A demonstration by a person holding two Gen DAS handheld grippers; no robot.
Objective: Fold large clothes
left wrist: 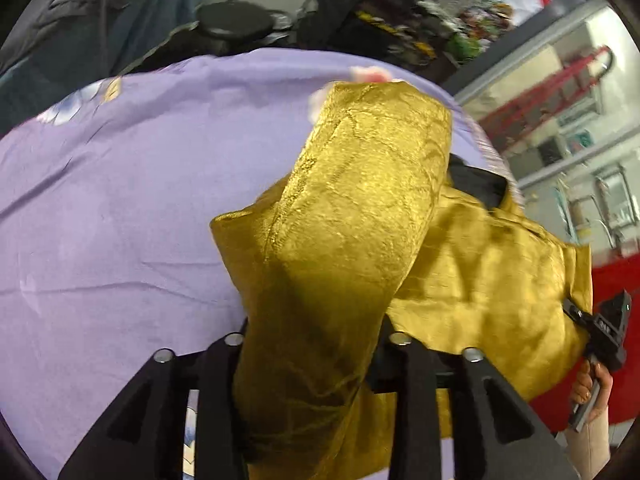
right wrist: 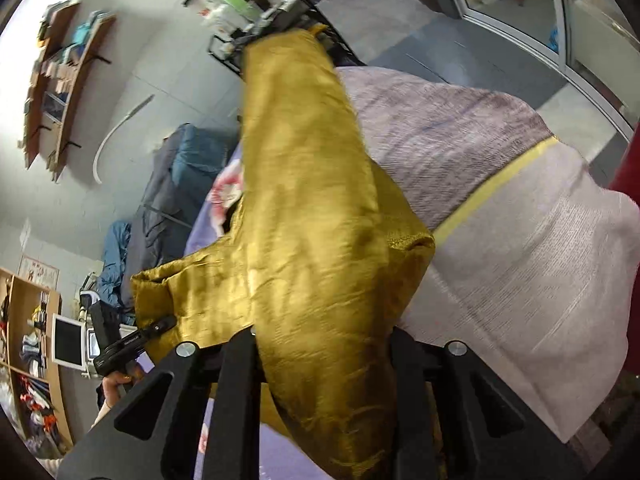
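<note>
**A:** Where is the golden garment [left wrist: 360,208]?

**B:** It is over the bed, bunched in front of both cameras. A tube-shaped sleeve runs from each gripper towards 12 o'clock. The cloth is shiny and silky, with a crackled woven pattern and a dark lining at the collar.

**A:** And the left gripper [left wrist: 316,340]?

**B:** The sleeve fills the gap between its black fingers [left wrist: 220,392] and hides the pads. Whether they pinch the cloth cannot be told.

**A:** Is the right gripper [right wrist: 322,340] the same?

**B:** It is. The fabric packs the space between its fingers [right wrist: 236,392], and their grip cannot be told either. In the left wrist view a hand [left wrist: 592,384] holds that tool at 4 o'clock, at the garment's edge.

**A:** What lies under the garment?

**B:** A smooth lilac sheet [left wrist: 120,200] with a flower print covers the bed. At 3 o'clock in the right wrist view lies a coarse grey-white woven blanket [right wrist: 540,260] crossed by a yellow stripe [right wrist: 496,184].

**A:** Is anything holding things?

**B:** Curved wooden wall shelves [right wrist: 60,80] at 10 o'clock carry books and small boxes. A wooden rack [right wrist: 28,340] at 8 o'clock is stuffed with mixed colourful items, too blurred to name. Between them, crumpled blue and grey clothes [right wrist: 180,184] lie heaped at the far side of the bed.
</note>
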